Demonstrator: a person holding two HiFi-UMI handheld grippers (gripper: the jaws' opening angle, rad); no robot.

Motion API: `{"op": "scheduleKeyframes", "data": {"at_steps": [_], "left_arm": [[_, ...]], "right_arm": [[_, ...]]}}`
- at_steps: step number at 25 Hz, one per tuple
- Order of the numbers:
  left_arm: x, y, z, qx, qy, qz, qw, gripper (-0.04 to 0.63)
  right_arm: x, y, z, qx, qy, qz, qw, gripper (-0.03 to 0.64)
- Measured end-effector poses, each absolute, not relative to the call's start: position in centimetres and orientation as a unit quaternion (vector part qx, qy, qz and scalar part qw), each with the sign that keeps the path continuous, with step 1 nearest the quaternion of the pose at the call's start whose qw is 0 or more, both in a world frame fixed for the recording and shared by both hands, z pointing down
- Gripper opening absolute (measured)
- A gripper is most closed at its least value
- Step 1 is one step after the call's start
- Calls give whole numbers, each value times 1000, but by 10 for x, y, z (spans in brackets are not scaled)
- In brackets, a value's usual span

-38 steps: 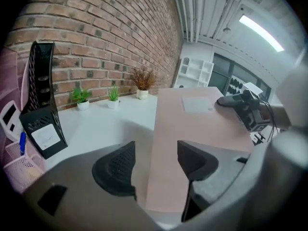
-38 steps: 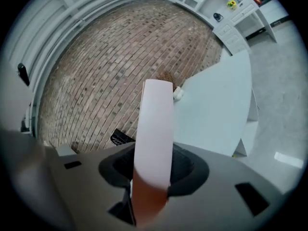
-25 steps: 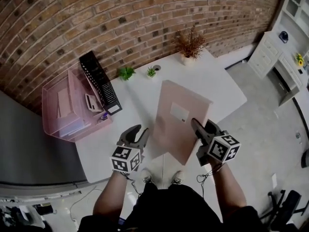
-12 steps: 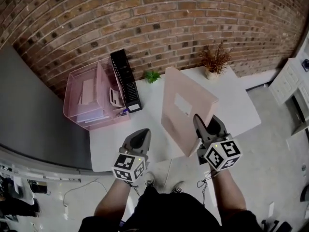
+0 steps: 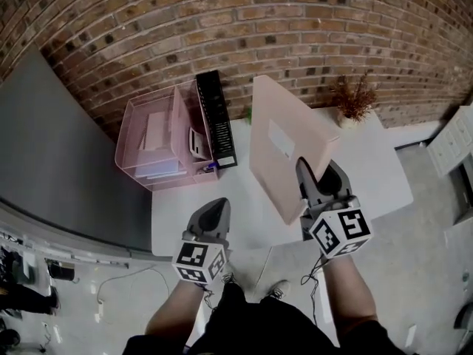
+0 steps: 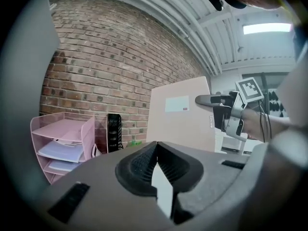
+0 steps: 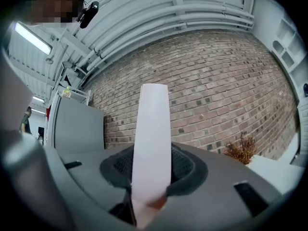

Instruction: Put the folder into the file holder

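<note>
White table (image 5: pixel 244 205) below brick wall (image 5: pixel 295 21): pink folder (image 5: pixel 284 150), probably stiff, light and slick, upright at 1 o'clock, lower edge clamped in right gripper (image 5: pixel 315 177); left gripper (image 5: pixel 213 211) closed, empty; file holder (image 5: pixel 216 117) at 11 o'clock.

Grey left claw (image 5: pixel 215 207), right claw (image 5: pixel 316 171); square-marker cubes (image 5: pixel 198 262)

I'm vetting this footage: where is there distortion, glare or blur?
Head view: brick wall bows, fisheye. Left gripper view: ceiling light glares upper right, corners black. Right gripper view: folder goes soft near the jaws, corners black.
</note>
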State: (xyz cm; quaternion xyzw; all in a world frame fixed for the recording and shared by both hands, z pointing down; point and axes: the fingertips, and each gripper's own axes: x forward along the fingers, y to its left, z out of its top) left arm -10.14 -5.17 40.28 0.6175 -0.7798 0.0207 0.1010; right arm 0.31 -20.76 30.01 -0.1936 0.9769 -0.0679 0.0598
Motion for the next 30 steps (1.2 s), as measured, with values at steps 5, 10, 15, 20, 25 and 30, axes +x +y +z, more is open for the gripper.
{"op": "scheduleKeyframes", "data": {"at_steps": [5, 10, 15, 20, 25, 30], "left_arm": [[-134, -41, 394, 619, -780, 18, 91, 6], [-175, -35, 389, 627, -774, 11, 89, 6], [-209, -29, 387, 636, -766, 7, 90, 6], [-234, -23, 384, 650, -755, 9, 83, 6], [-250, -16, 382, 661, -746, 9, 76, 6], [-257, -5, 382, 666, -742, 1, 75, 6]], "right_arm": [[-33, -195, 289, -208, 974, -59, 64, 152], [-74, -186, 281, -224, 971, -51, 68, 152], [-113, -179, 279, -239, 967, -45, 71, 152], [-149, -171, 280, -258, 963, -35, 76, 152], [-177, -165, 280, -272, 958, -24, 84, 152], [-197, -158, 272, -278, 956, -2, 88, 152]]}}
